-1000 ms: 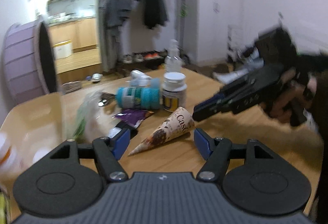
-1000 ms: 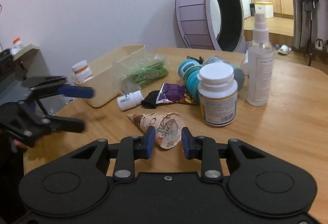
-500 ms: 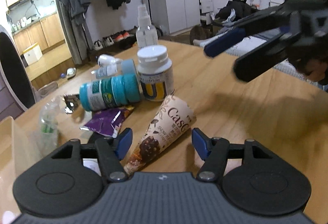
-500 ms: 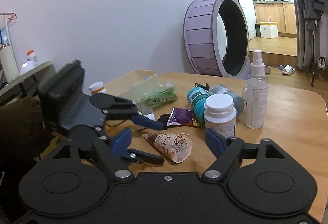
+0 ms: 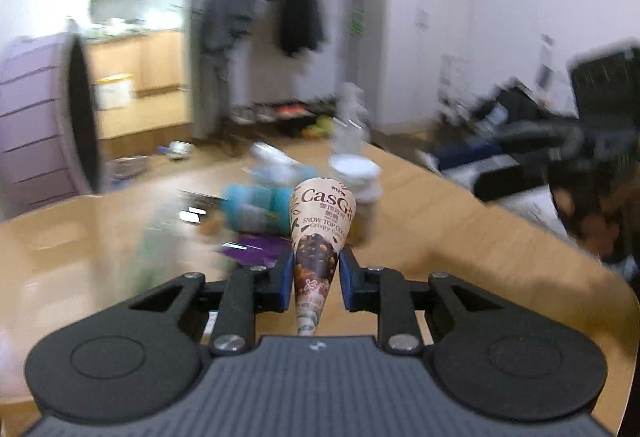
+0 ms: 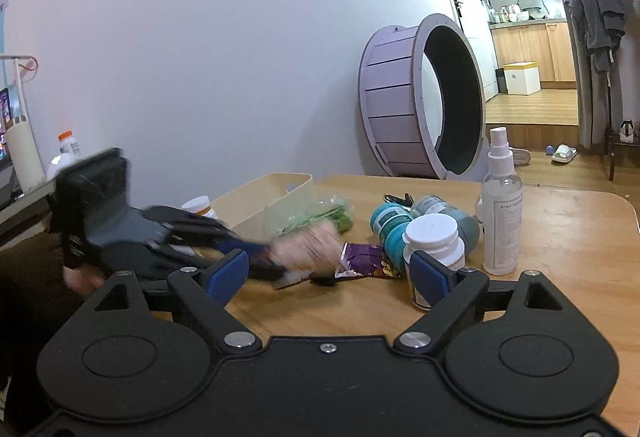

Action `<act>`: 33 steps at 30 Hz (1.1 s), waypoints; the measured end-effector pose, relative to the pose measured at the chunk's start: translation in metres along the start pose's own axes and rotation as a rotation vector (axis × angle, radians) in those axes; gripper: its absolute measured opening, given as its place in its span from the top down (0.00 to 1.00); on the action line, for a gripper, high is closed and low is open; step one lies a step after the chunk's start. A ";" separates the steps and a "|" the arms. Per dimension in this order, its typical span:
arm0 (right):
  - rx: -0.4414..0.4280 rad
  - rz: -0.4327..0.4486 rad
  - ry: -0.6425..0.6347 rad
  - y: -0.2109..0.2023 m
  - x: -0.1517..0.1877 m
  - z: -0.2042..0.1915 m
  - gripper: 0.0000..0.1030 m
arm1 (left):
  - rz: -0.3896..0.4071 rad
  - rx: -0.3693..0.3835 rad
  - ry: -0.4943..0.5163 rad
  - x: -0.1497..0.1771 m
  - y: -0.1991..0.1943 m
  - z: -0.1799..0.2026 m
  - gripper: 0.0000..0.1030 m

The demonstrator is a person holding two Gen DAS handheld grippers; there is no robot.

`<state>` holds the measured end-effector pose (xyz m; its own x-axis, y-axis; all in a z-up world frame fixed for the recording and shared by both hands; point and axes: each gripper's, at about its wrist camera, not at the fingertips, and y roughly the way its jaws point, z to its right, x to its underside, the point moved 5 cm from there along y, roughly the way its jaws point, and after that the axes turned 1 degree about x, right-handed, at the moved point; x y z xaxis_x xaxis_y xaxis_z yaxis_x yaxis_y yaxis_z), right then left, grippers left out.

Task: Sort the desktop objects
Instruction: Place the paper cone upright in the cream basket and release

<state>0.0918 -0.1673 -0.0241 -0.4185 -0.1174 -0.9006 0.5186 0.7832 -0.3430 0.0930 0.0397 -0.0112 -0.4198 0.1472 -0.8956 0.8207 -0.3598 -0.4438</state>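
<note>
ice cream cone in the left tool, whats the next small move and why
Probably carry the ice cream cone toward the beige bin at the table's left. The left tool has just closed its pads on the cone, the right tool has opened and holds nothing.

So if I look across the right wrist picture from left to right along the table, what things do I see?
Left gripper holding the ice cream cone → purple packet → white-capped bottle → spray bottle.
</note>
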 end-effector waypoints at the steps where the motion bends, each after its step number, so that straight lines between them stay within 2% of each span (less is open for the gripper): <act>1: 0.000 0.002 0.004 0.001 0.000 0.000 0.15 | 0.019 -0.035 -0.028 -0.003 -0.010 -0.007 0.78; 5: -0.003 0.004 0.015 0.005 0.000 -0.001 0.15 | 0.063 -0.174 -0.151 -0.010 -0.042 -0.045 0.77; 9: -0.006 -0.005 0.018 0.011 0.002 -0.003 0.15 | 0.037 -0.291 -0.194 -0.015 -0.050 -0.078 0.77; 15: -0.002 -0.025 0.017 0.018 0.005 -0.003 0.15 | -0.039 -0.418 -0.154 -0.012 -0.031 -0.098 0.74; 21: 0.039 -0.022 0.018 0.019 0.004 0.001 0.15 | -0.036 -0.383 -0.144 -0.003 -0.037 -0.088 0.67; 33: 0.245 0.024 0.033 0.027 0.001 0.030 0.15 | 0.039 -0.259 -0.195 0.003 -0.044 -0.040 0.64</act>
<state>0.1277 -0.1651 -0.0425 -0.4258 -0.0777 -0.9015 0.6921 0.6139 -0.3798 0.0713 0.0926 0.0043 -0.4317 -0.0499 -0.9006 0.8985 -0.1120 -0.4245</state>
